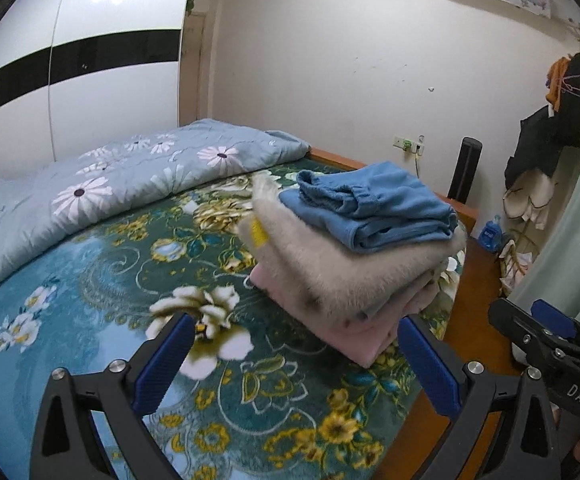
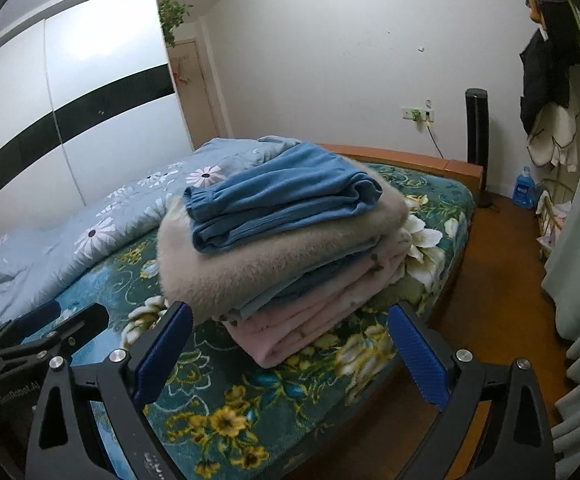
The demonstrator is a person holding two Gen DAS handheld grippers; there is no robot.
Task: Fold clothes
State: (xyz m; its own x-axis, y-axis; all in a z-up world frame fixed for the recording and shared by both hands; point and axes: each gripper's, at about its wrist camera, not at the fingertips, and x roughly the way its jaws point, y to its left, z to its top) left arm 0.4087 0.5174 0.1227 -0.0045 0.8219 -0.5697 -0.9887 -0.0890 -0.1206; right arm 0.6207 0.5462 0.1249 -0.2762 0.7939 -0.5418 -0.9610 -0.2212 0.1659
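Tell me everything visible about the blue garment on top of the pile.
The blue garment is folded into a flat bundle of soft, fleecy-looking cloth with several layers showing at its edge and a gathered elastic cuff or waistband at one end. It lies on the fluffy beige sweater, topmost in the stack, near the corner of the floral bedspread. Neither tool touches it.

— What lay on the floral bedspread (image 2: 210, 392)?
— A folded stack: blue trousers (image 2: 282, 200) atop a fluffy beige sweater (image 2: 226, 272), pink garments (image 2: 305, 328) beneath.
— The right gripper (image 2: 290, 344)?
— Wide apart, empty.
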